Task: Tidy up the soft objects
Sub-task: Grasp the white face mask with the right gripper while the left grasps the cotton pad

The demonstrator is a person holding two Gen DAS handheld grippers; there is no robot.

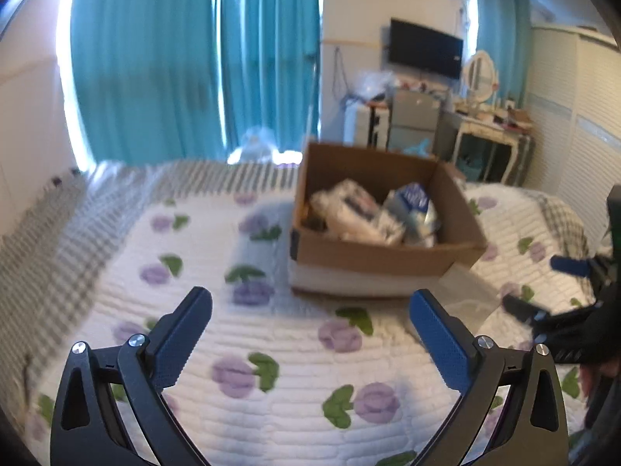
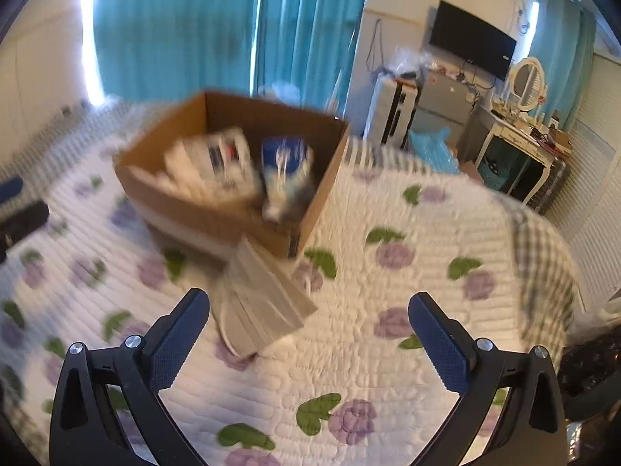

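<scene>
Left gripper [image 1: 310, 334] hanging spread wide over bed [image 1: 271, 407], holding nothing. Right gripper [image 2: 308, 338] likewise gaping, empty, over flowered quilt. Pale flat packet [image 2: 260, 303] lying on bed just beyond right gripper, touching near corner of cardboard box [image 2: 217, 213]. Soft packs [image 1: 372, 213] sitting inside box, farther back.

Print on the blue packet [image 1: 414, 198] is too blurred to read.

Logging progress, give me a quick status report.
Left gripper and right gripper open, empty. Grey packet on bedspread beside cardboard box; other packs inside. Nothing in the way.
</scene>
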